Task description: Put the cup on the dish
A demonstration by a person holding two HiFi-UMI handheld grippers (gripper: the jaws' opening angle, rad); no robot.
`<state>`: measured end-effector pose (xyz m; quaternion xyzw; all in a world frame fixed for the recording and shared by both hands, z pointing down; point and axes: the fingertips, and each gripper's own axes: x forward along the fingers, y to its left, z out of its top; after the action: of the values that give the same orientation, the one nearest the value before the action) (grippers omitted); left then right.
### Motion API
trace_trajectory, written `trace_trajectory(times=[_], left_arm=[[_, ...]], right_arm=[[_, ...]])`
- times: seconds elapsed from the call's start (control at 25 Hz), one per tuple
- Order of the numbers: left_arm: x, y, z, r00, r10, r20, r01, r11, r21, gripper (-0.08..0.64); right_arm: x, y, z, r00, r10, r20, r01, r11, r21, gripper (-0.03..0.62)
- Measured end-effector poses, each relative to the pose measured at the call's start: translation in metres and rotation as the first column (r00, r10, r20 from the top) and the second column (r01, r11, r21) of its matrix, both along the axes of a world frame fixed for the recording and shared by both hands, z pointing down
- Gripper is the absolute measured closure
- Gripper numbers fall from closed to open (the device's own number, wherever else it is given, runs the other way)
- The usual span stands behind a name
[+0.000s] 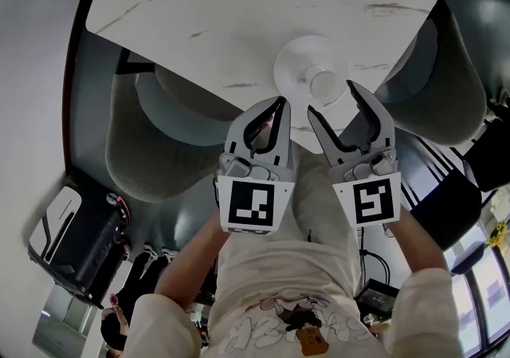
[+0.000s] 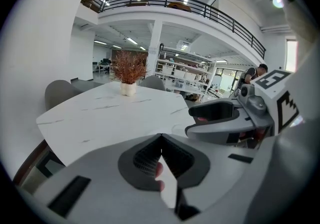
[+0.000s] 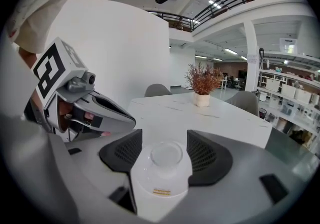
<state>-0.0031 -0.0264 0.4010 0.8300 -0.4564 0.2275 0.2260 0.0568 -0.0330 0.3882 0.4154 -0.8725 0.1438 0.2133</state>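
A clear cup (image 1: 325, 85) stands on a white dish (image 1: 299, 61) near the front edge of the marble table (image 1: 239, 5). My right gripper (image 1: 330, 99) is open, its two fingers spread either side of the cup. In the right gripper view the cup (image 3: 166, 155) sits between the dark pads (image 3: 125, 154) on the dish (image 3: 160, 188), with small gaps to each pad. My left gripper (image 1: 279, 101) hovers beside it on the left, shut with nothing in it. In the left gripper view its pads (image 2: 145, 158) meet at the tip.
A potted dried plant (image 3: 202, 86) stands at the far side of the table. Grey chairs (image 1: 151, 141) ring the table, another on the right (image 1: 450, 53). A black case (image 1: 80, 237) lies on the floor at the left. A person (image 2: 260, 71) stands far off.
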Motion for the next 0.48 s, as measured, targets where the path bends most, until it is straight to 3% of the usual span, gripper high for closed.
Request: trace_trajectory(times=[0.48], left_arm=[[-0.001,0.013,-0.055,0.999,-0.028,-0.035,0.029,1.000,0.008,0.557]], right_arm=[[-0.001,-0.001,-0.089,0.998,0.000,0.056,-0.004,0.997,0.076,0.328]])
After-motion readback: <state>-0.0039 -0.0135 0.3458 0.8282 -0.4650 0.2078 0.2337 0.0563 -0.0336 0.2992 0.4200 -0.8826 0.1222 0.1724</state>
